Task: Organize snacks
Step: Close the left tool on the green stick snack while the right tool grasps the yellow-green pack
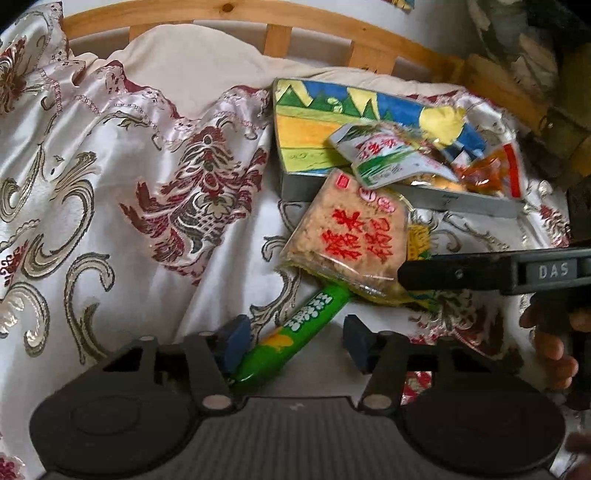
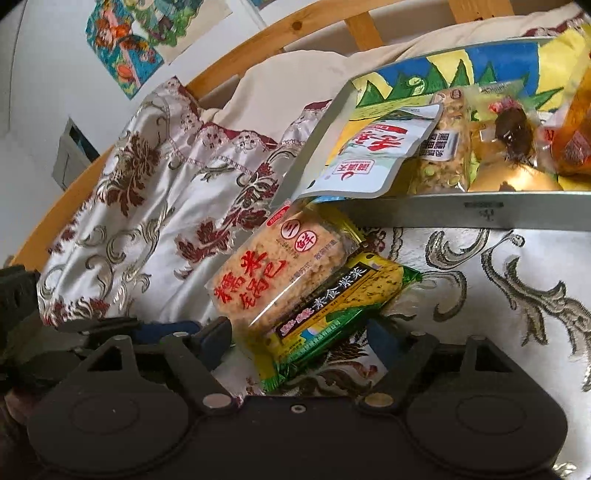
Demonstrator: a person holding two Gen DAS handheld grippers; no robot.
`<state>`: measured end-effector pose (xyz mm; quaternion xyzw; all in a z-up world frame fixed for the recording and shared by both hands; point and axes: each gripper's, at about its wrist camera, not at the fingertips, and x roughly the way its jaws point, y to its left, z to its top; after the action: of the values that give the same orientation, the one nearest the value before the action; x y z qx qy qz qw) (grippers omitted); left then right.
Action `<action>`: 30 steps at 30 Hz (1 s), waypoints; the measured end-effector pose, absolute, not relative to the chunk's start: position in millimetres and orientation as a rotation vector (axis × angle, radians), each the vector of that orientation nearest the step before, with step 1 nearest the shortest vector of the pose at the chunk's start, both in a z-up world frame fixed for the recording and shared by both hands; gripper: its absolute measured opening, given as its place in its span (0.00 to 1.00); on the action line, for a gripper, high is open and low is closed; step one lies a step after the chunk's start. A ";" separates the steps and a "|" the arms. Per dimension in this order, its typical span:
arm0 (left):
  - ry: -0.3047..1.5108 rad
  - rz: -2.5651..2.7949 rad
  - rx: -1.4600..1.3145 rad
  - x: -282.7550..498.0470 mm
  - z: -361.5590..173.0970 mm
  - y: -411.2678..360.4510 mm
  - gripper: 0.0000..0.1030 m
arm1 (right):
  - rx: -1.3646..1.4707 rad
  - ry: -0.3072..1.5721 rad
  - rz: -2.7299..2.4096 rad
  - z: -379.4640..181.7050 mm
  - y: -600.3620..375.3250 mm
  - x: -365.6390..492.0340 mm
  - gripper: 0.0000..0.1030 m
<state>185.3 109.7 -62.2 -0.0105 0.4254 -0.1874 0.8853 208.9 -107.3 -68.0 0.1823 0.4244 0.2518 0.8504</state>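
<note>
A bed (image 1: 110,206) with a shiny flowered cover and a wooden headboard (image 1: 207,18) holds the snacks. A gray tray (image 2: 461,212) with a colored picture inside lies near the headboard, with several snack bags in it. Just in front of the tray's front edge lies a rice cracker pack (image 1: 351,236) on top of a yellow-green packet (image 2: 325,321). The left gripper (image 1: 295,341) has its jaws apart around a green stick snack (image 1: 295,338), one pad touching it. The right gripper (image 2: 299,341) is spread wide around the two packs, not squeezing them.
</note>
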 end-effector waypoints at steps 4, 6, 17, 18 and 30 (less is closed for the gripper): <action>0.901 -0.373 0.023 184.1 -59.5 101.6 0.54 | 0.423 0.896 0.535 -66.0 -107.0 205.5 0.60; 0.911 -0.370 0.026 182.7 -57.3 98.6 0.49 | 0.449 0.899 0.524 -65.1 -108.5 203.9 0.45; 0.905 -0.391 0.106 176.6 -55.9 82.9 0.45 | 0.569 0.911 0.440 -72.9 -119.8 198.5 0.25; 0.901 -0.388 0.121 175.9 -55.3 81.1 0.43 | 0.571 0.914 0.434 -72.0 -121.0 197.2 0.23; 0.924 -0.378 0.195 144.5 -39.9 47.7 0.19 | 0.587 0.952 0.435 -44.6 -157.6 149.8 0.14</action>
<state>144.5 47.7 -39.9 0.0934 0.4425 -0.1808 0.8733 149.8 -157.6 -44.6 0.2763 0.4479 0.2046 0.8253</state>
